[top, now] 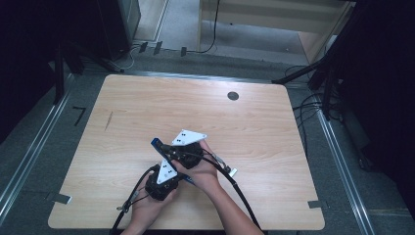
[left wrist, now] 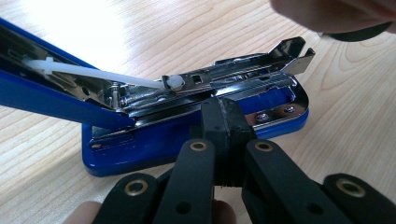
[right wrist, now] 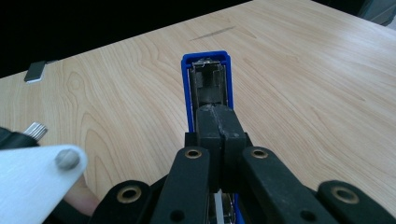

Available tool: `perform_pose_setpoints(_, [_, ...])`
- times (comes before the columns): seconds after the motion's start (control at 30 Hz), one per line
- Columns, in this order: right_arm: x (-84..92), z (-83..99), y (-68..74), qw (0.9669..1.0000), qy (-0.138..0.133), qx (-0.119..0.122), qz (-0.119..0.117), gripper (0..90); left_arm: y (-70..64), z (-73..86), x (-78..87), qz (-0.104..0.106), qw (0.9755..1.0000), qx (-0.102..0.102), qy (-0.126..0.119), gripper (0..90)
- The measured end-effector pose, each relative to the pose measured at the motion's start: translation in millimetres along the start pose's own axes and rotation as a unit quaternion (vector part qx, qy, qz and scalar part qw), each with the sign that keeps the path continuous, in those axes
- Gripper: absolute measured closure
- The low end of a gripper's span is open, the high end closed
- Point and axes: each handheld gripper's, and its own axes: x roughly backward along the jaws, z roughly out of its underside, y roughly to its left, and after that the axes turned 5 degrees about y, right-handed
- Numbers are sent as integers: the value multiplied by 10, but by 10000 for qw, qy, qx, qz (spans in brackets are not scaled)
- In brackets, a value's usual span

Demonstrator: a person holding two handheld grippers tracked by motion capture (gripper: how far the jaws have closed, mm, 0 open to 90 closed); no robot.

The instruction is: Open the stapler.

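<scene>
A blue stapler (top: 155, 142) lies opened out near the middle front of the wooden table (top: 254, 132). In the left gripper view its blue base (left wrist: 154, 144) lies flat, the metal magazine (left wrist: 233, 77) raised above it and a white pusher rod (left wrist: 93, 74) showing. My left gripper (left wrist: 224, 109) is shut, jaws together, with its tips against the side of the magazine and base. My right gripper (right wrist: 217, 116) is shut too, and its tips rest in the channel of the swung-open blue cover (right wrist: 205, 60). From above, the left gripper (top: 172, 164) and right gripper (top: 169, 148) meet over the stapler.
A round grommet hole (top: 233, 96) sits at the far right of the table, a dark streak (top: 108, 120) at the left. Small metal brackets (top: 61, 198) mark the front corners. Cables trail off the front edge. Dark stands and cables surround the table on the floor.
</scene>
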Motion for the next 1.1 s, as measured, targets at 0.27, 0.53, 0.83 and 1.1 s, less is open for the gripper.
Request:
perform_pose_setpoints(0.27, [-106, -3, -35, 9995, 300, -8, -49, 900, -4, 0, 0, -20, 10000, 4, -3, 900])
perform_pose_setpoints(0.53, [-250, 8, -35, 9977, 670, -100, -47, 900, -3, 0, 1, -16, 10000, -2, 4, 900])
perform_pose_setpoints(0.83, [-350, 1, -52, 9942, 1065, -156, -40, 900, -1, 0, 1, 0, 10000, 12, 5, 900])
perform_pose_setpoints(1.1, [-360, -1, -56, 9932, 1157, -153, -33, 900, 0, 1, 2, 2, 10000, 15, 4, 900])
